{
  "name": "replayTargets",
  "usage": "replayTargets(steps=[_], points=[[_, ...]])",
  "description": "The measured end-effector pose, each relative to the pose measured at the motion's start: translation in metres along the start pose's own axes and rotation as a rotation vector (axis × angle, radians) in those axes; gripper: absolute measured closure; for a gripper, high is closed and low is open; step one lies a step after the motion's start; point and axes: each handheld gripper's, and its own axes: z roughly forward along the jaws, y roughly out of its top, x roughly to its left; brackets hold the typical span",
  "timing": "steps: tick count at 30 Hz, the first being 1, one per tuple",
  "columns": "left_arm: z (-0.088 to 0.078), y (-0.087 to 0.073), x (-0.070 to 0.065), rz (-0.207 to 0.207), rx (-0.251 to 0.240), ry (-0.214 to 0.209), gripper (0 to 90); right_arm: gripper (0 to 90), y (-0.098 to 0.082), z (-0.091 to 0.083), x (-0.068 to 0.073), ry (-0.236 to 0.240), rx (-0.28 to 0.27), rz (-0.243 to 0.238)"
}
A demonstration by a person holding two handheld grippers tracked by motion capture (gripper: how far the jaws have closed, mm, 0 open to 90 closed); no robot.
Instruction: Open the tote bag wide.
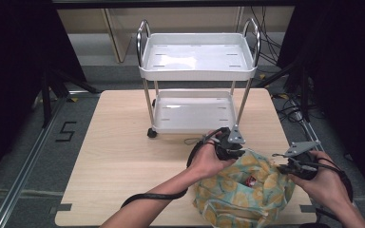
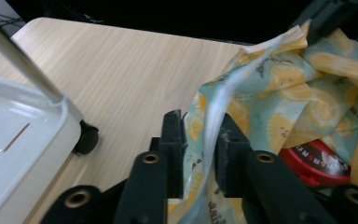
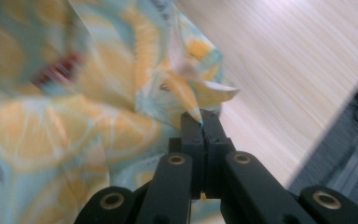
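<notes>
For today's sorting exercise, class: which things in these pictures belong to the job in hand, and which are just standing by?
In the job:
- lemon-print bag
- red-lidded container inside the bag
- left gripper, with the bag's edge between its jaws
- right gripper, shut on the bag's edge

Standing by:
- white two-tier cart
- wooden table

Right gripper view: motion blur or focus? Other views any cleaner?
Right gripper view: the lemon-print bag smears at left, while the right gripper, shut on the cloth's edge, stays sharp, so it looks like motion. Left gripper view: sharper, red container readable. High view: even light, glare on the white cart, dark surroundings.
</notes>
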Motion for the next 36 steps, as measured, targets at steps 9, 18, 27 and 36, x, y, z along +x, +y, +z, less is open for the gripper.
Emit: replayTargets(steps=[9,18,27,36], points=[[-0.016,0.011,-0.012,0.015,-0.092,-0.01,49.6,90.0,-0.023,0.009,-0.016,0.001,0.068,0.08],[-0.039,0.016,-0.043,0.023,-0.048,-0.317,47.9,90.0,-0.02,0.007,-0.012,0.005,0.052,0.064],[0.004,-0.018,-0.07,0.126,0.134,-0.352,69.8,90.0,-0.023,0.007,-0.014,0.007,0.065,0.1],[0.018,-0.032,-0.085,0.085,0.157,-0.377,88.9,90.0,-0.035,0.014,-0.022,0.001,0.144,0.134]])
